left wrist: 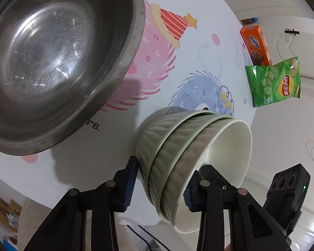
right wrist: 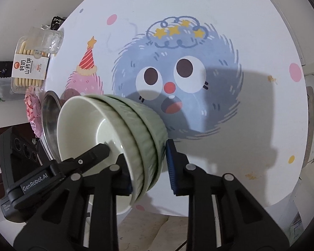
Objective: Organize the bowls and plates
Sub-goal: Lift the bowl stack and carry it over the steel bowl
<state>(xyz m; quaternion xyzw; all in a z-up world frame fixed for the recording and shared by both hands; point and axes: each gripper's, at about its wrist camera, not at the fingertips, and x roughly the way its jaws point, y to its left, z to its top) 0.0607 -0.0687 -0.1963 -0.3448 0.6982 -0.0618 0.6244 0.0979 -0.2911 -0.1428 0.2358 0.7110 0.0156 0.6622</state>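
A: Left wrist view. Stack of three ribbed green bowls [left wrist: 190, 167], nested and tipped on its side, held above the desk [left wrist: 198, 41]. Left gripper [left wrist: 160, 188] clamps it: one blue pad on the outer wall of the outermost bowl, the other inside the innermost bowl's rim. Large steel basin [left wrist: 48, 62] fills the upper left, close by. Snack box [left wrist: 255, 45] and chip bag [left wrist: 275, 83] lie well apart at the far edge.

B: Right wrist view. Same bowl stack [right wrist: 115, 138], mouth facing left. Right gripper [right wrist: 148, 167] straddles it; the right pad sits just beside the outer bowl, contact not certain, the left pad is hidden behind the wall. Whether it grips: cannot tell. The left gripper's finger reaches into the bowl mouth. Basin rim [right wrist: 49, 123] shows behind the stack.

A: Step in hand, judged: carrying the nested bowls, likely toward the basin.

B: Next move calls for righting the stack before lowering it; tilted bowls could slide apart.
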